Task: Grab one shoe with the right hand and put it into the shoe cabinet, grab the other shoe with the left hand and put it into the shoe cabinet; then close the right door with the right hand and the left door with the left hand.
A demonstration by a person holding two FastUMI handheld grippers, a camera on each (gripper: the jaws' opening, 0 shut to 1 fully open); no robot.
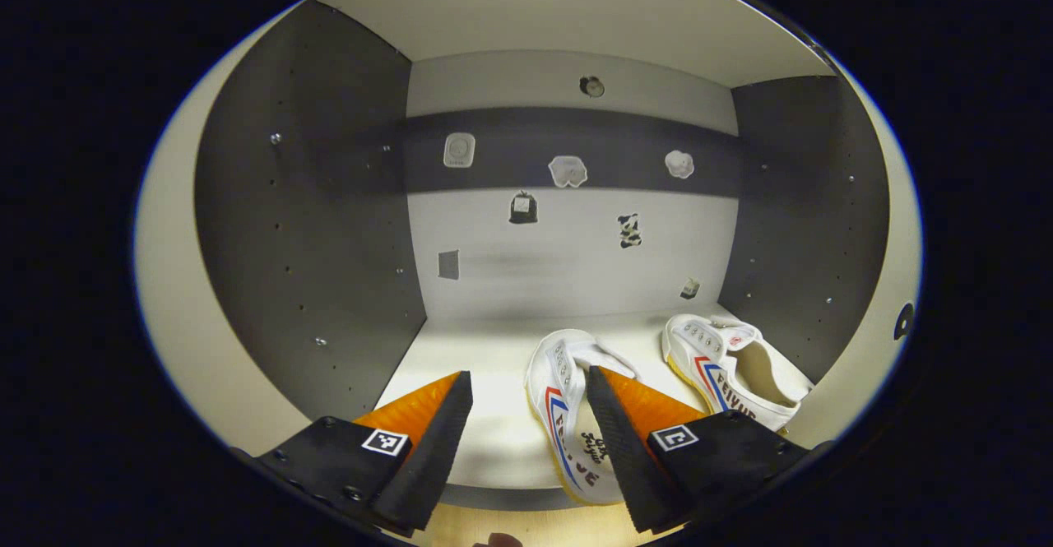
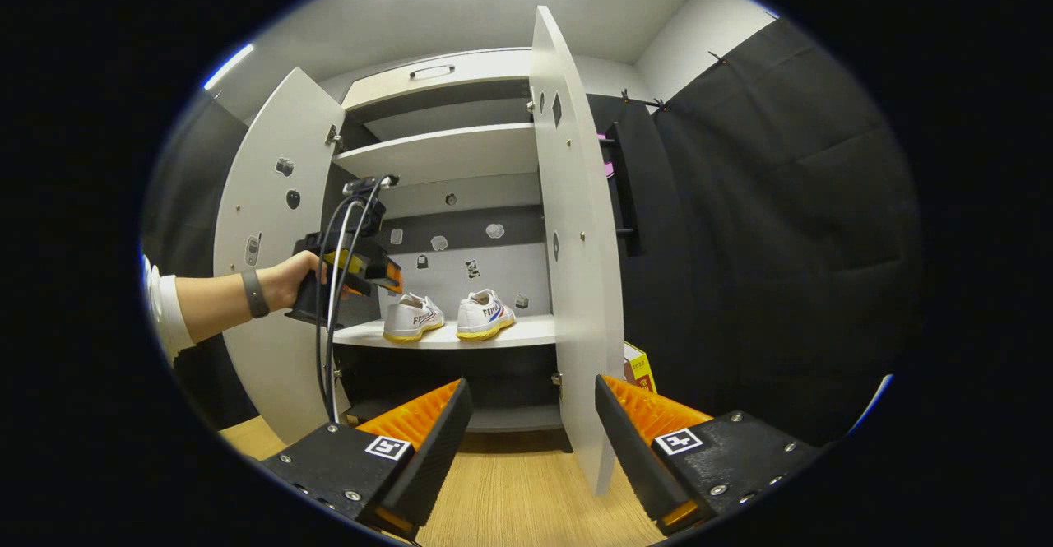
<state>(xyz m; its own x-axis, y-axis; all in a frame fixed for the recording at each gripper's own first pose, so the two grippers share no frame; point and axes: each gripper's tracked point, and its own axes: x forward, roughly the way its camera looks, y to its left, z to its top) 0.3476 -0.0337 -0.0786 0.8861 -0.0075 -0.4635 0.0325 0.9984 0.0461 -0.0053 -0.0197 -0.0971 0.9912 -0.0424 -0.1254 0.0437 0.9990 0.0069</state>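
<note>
Two white canvas shoes with red and blue stripes stand side by side on the shoe cabinet's middle shelf (image 1: 485, 415). In the left gripper view the nearer shoe (image 1: 568, 403) lies just ahead, partly behind one finger, and the other shoe (image 1: 732, 366) sits by the right wall. My left gripper (image 1: 528, 382) is open and holds nothing. The right gripper view shows both shoes (image 2: 411, 317) (image 2: 485, 314), with the left gripper (image 2: 396, 277) held by a hand just above and left of them. My right gripper (image 2: 531, 391) is open and empty, back from the cabinet near the right door's edge.
Both cabinet doors stand open: the left door (image 2: 271, 284) and the right door (image 2: 576, 243), which juts toward my right gripper. An upper shelf (image 2: 444, 152) sits above the shoes. A small yellow and red box (image 2: 637, 366) rests behind the right door. Wooden floor (image 2: 510, 489) lies below.
</note>
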